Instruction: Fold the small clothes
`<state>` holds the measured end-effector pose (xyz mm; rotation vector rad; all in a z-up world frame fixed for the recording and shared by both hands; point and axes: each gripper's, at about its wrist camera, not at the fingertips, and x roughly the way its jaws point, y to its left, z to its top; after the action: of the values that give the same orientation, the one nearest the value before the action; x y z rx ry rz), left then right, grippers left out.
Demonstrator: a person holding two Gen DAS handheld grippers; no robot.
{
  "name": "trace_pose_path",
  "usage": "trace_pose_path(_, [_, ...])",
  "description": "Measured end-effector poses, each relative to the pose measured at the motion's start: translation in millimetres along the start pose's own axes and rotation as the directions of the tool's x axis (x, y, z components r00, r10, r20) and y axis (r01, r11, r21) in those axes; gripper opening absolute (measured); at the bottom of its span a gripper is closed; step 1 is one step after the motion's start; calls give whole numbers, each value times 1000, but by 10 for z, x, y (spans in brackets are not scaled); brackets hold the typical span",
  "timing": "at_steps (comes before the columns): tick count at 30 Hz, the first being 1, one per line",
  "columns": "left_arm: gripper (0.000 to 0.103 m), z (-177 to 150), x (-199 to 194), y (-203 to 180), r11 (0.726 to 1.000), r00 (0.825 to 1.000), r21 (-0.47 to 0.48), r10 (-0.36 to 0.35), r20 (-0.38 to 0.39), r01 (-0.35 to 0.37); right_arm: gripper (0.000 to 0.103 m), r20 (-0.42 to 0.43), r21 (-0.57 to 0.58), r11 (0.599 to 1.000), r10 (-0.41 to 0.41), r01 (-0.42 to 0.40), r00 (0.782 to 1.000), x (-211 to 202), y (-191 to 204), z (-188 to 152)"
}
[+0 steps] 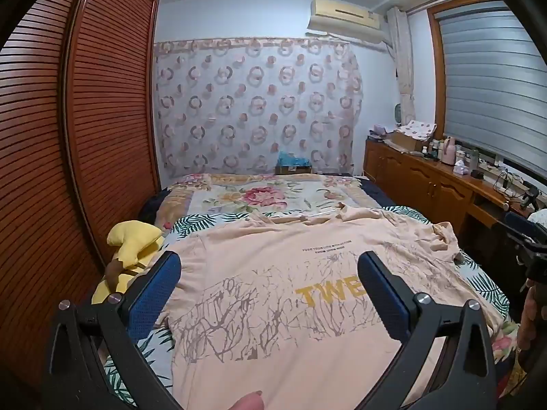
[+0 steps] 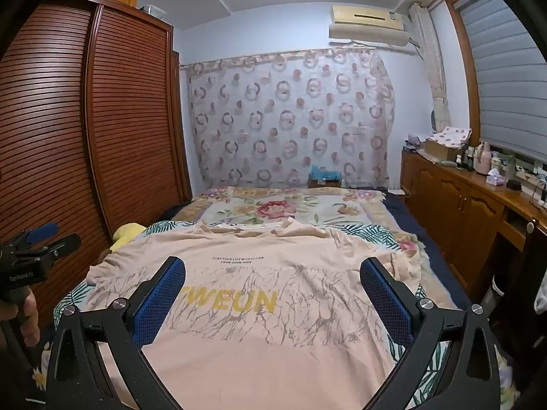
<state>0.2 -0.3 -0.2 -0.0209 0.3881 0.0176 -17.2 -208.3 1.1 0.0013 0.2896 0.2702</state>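
A pale pink T-shirt (image 1: pixel 273 290) with yellow letters and a grey branch print lies spread flat, front up, on the bed, collar at the far end. It also shows in the right wrist view (image 2: pixel 273 307). My left gripper (image 1: pixel 268 266) is open and empty, held above the shirt's left half. My right gripper (image 2: pixel 272 271) is open and empty above the shirt's right half. The left gripper also shows at the left edge of the right wrist view (image 2: pixel 30 242). The right gripper shows at the right edge of the left wrist view (image 1: pixel 526 239).
The bed (image 1: pixel 259 194) has a leaf-print sheet and a floral blanket. A yellow plush toy (image 1: pixel 133 246) lies at the bed's left edge beside a slatted wooden wardrobe (image 1: pixel 68 136). A wooden sideboard (image 1: pixel 427 177) with bottles runs along the right wall. A box (image 1: pixel 293 167) stands at the bed's far end.
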Motion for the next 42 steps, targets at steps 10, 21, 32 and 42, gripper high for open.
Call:
trace_pose_path(10, [103,17,36,-3,1000,1000,4,-6,-5,6,103,1,8,1000,3,-3,1000,7,-1,-2])
trace_pose_path(21, [103,28,21,-15,1000,1000,8,-6,-2,6,103,6,15,1000,5,-5,1000,-9,-5,18])
trace_pose_path(32, [103,31,16,-21,1000,1000,11,-6,0,6,103,8,15,1000,6,-6,1000,-2,-6,10])
trace_pose_path(42, [103,25,1,-12,1000,1000,11,-7,3,7,103,9,15,1000,7,-7,1000,-12,-13,7])
